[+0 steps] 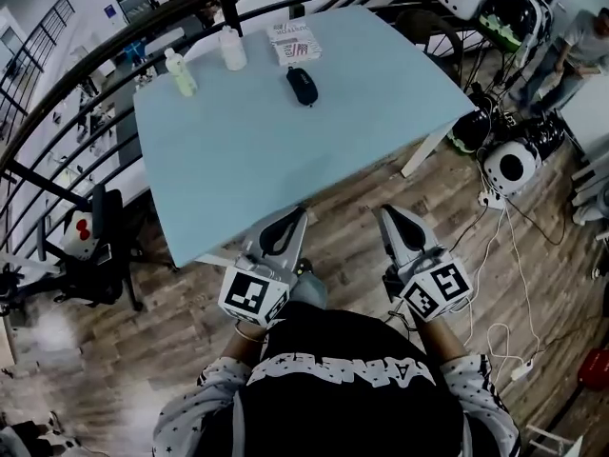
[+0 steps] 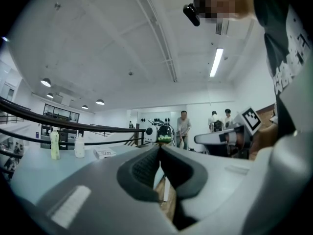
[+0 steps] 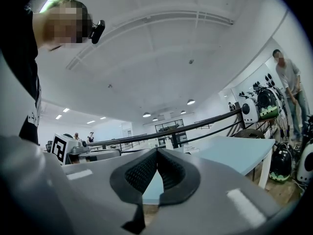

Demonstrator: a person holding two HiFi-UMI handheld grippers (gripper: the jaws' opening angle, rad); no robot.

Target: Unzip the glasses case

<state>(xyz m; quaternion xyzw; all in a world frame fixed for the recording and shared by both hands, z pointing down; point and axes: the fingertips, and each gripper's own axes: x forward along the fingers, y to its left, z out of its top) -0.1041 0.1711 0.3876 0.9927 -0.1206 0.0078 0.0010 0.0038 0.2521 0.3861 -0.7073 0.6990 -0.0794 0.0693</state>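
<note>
I hold the left gripper (image 1: 297, 215) and right gripper (image 1: 390, 215) level, side by side, just short of the table's (image 1: 247, 150) near edge. Both sets of jaws are pressed together, empty. The glasses case (image 1: 302, 85) lies on the far side, well apart from both.

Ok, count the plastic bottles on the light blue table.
2: a pale yellow-green bottle near the table's far left edge, a white bottle just right of it. None looks hidden.

The glasses case (image 1: 302, 85) sits too small on the bench (image 1: 285, 150) for its zip to show; print on the box (image 1: 293, 43) beside it is unreadable.
</note>
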